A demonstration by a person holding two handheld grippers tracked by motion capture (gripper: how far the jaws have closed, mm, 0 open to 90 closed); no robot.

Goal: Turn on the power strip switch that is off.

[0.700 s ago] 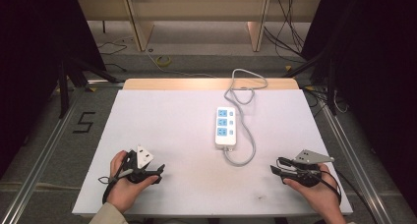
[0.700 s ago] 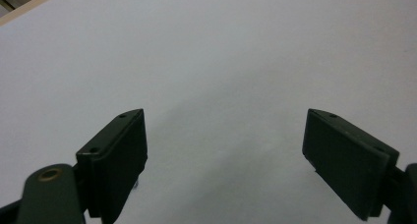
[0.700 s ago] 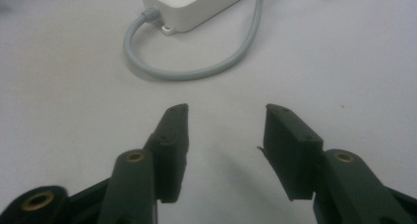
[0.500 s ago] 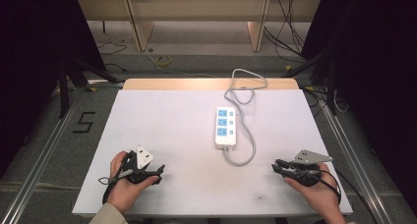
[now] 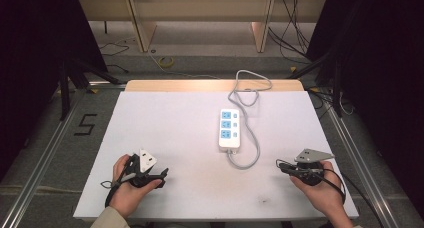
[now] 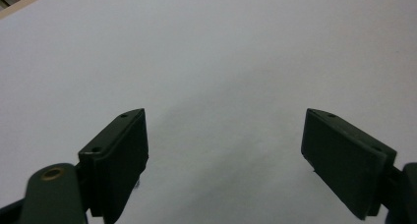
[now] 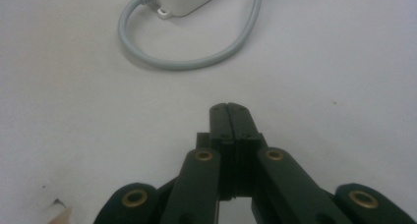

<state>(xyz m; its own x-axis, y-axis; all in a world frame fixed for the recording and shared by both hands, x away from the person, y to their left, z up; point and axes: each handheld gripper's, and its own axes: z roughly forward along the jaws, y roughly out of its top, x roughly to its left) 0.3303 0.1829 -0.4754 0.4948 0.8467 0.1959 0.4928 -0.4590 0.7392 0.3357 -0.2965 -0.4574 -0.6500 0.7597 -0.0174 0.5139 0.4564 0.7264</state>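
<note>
White strip: the power strip lies at mid-table, its sockets empty, well apart from both hands.
Grey cord: the cord loops off the strip's near end, towards the right gripper.
Left gripper: jaws wide apart, nothing between them, over bare table.
Right gripper: jaws pressed together, empty, aimed at the cord loop.
Step, as I judge it: reach for the strip; part the right jaws first and come in above the cord.
Room: open surface on the left; the near edge lies close under both hands.
</note>
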